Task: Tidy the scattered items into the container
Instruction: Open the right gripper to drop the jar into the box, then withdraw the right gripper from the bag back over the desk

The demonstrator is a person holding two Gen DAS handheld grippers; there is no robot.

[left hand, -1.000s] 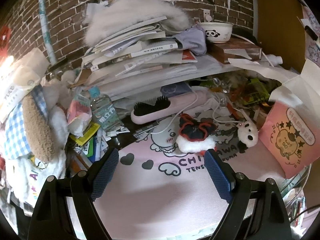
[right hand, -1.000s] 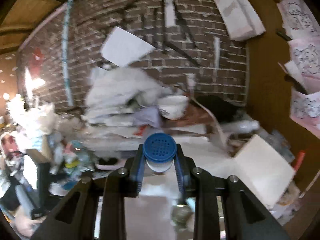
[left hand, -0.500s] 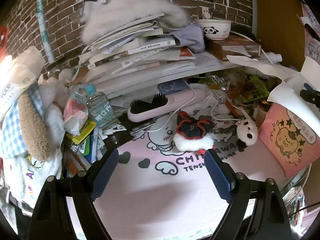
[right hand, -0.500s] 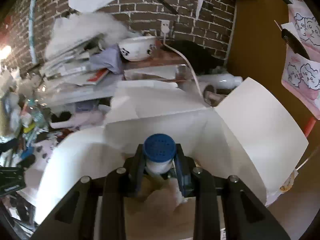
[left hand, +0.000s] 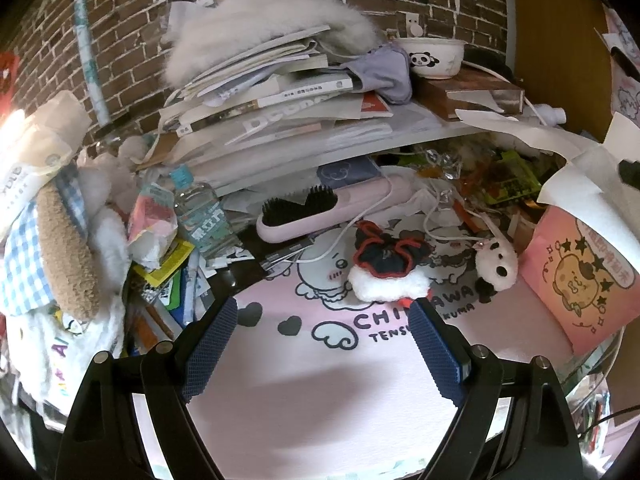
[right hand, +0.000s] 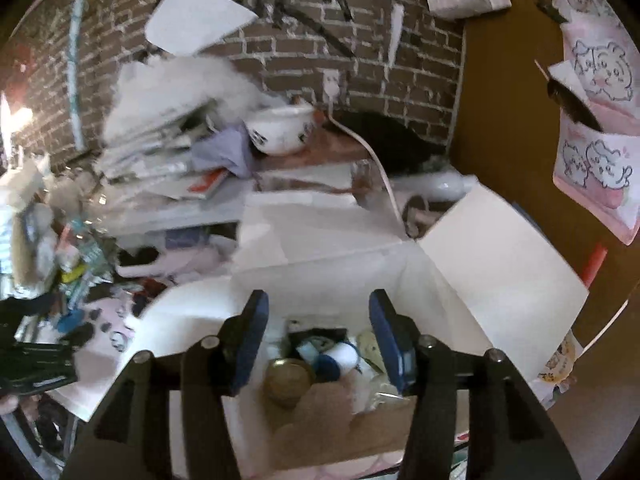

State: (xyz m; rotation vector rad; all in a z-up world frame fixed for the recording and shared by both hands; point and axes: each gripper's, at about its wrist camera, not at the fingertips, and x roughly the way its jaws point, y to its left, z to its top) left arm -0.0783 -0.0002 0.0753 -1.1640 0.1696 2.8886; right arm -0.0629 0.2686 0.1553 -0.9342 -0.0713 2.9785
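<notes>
— So, what are your two claws doing?

— My right gripper (right hand: pixel 316 308) hangs over the cardboard box (right hand: pixel 496 280) with its jaws spread and nothing between the blue ribbed pads (right hand: pixel 250 336). My left gripper (left hand: pixel 322 320) is spread wide too, empty, above the pink mat (left hand: pixel 328 396).

— What does the box look like?

— Plain cardboard, brown inside, with pale flaps folded outward, one broad and flat to the right. Down inside I see a white bottle with a blue cap (right hand: pixel 334 360) lying on its side, and just beside it a round brass-coloured lid (right hand: pixel 289 378). Other small things around them are too blurred to tell.

— And what lies loose on the mat?

— A soft bundle of dark cloth with red trim and a fluffy white edge (left hand: pixel 386 266), just past my left fingertips. To its right, a small white plush toy with black patches (left hand: pixel 496 262). Behind them sits a pink hairbrush (left hand: pixel 320 210) with black bristles, smooth plastic, a white cord trailing beside it. A clear plastic water bottle (left hand: pixel 202 214) leans in the heap at left.

— Anything further back?

— A white bowl with a panda print (left hand: pixel 430 58) sits on a shelf beside a stack of books (left hand: pixel 272 92).
</notes>
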